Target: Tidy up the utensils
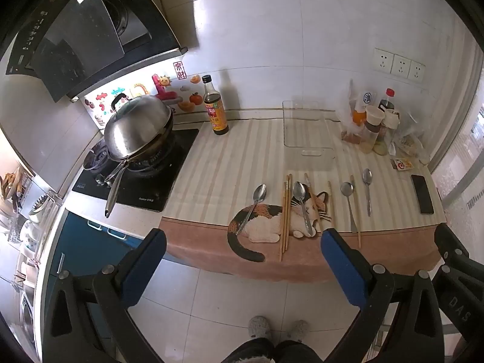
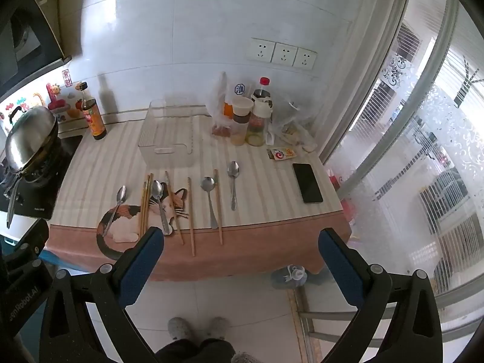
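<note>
Steel+wood: four silver metal spoons [image 2: 208, 199] & loose wooden chopsticks [image 2: 190, 214] lie in a row on striped cloth-covered desk [image 2: 266, 187], near front edge; clear plastic rectangular bin [image 2: 166, 133] just behind, empty.
Jaws: left gripper [image 1: 242, 260] & right gripper [image 2: 240, 257] both wide apart, nothing between, above floor short of desk.
Do well: prob. take one piece at a time, pinch mid-handle, sort spoons vs chopsticks into bin.
Hard to see: chopstick count unclear where they overlap on cat print; bin walls faint.
</note>
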{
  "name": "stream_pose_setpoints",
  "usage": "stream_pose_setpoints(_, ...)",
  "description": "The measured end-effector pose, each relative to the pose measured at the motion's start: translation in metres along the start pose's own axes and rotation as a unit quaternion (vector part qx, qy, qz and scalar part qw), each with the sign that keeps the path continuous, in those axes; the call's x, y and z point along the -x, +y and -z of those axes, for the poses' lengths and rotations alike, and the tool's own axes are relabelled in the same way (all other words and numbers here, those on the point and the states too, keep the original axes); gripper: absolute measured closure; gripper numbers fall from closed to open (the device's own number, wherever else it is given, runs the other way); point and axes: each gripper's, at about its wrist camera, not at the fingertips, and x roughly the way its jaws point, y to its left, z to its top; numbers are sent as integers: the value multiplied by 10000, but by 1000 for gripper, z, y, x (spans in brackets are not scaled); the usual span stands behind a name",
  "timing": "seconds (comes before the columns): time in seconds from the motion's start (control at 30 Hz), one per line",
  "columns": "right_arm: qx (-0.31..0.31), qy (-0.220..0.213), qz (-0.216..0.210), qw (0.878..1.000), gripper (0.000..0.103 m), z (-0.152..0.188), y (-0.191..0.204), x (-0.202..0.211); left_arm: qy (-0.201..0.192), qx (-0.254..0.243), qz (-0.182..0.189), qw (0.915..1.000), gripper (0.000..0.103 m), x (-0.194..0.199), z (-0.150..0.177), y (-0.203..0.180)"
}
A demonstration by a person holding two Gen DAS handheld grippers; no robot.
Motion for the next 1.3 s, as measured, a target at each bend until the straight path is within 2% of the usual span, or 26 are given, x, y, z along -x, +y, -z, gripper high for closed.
stream_pose_setpoints(1.3,-12,-19,-27,10000,0,-1,10,3,-37,14,-16,10000,0,2,2,0)
